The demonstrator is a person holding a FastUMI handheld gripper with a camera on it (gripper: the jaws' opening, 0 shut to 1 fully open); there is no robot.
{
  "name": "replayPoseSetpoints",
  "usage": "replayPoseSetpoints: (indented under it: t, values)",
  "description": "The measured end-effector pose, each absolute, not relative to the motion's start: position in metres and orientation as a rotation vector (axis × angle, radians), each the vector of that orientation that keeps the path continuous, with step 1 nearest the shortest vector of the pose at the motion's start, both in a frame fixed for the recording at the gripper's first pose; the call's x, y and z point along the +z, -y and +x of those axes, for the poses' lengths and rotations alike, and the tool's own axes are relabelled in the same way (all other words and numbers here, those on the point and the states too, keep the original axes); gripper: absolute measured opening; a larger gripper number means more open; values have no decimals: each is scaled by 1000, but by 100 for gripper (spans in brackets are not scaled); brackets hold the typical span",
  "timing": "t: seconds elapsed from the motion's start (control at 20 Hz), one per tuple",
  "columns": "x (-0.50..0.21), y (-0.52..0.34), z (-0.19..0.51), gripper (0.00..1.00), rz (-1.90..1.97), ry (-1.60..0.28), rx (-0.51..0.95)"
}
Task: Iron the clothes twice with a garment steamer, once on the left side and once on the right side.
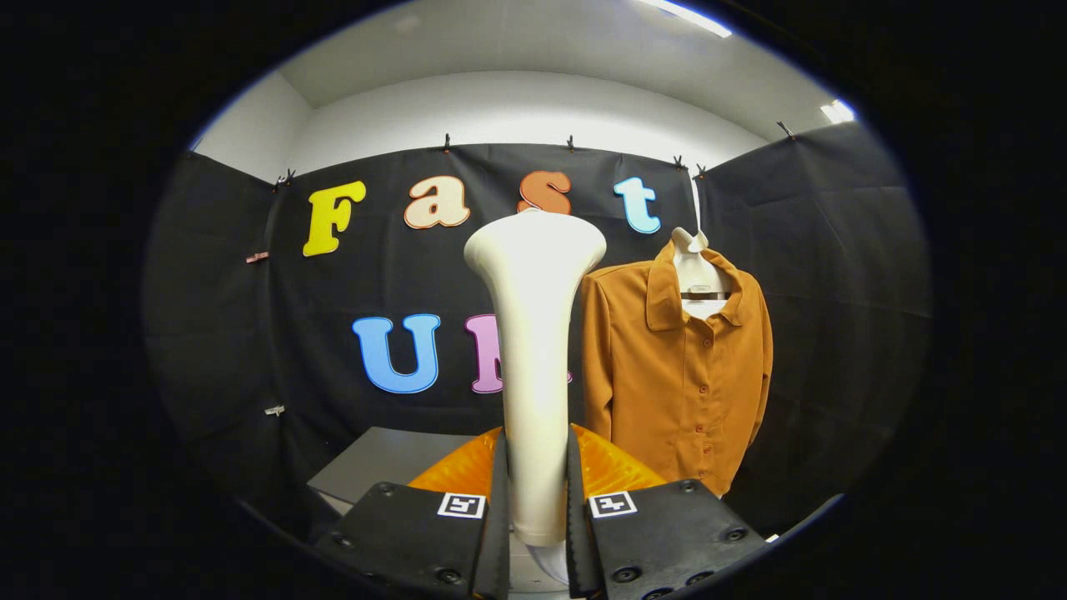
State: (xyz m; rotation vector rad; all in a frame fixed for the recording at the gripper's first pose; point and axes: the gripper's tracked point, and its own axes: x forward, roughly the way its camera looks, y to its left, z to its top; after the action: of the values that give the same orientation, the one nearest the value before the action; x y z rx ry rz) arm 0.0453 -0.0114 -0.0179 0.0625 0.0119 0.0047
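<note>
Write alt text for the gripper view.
The hand-held gripper is shut on a white, flared plastic garment steamer held upright. Beyond and to its right, a rust-orange buttoned shirt hangs on a white hanger against the booth's black cloth wall.

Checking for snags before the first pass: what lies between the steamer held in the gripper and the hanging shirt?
Nothing: in the gripper view, only black booth cloth shows between the steamer clamped in the gripper and the shirt.

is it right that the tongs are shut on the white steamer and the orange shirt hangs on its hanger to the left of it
Not quite. In the gripper view the tongs are shut on the white steamer, but the orange shirt hangs on its hanger to the right of it, beyond the tongs.
</note>
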Motion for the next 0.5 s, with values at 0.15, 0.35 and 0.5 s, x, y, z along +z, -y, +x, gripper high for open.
replayPoseSetpoints:
  t: [0.15,0.35,0.5]
  values:
    - [-17,5,44,31,64,-7,9]
    - [-17,0,45,31,75,-4,3]
    - [-16,-2,45,31,73,1,-3]
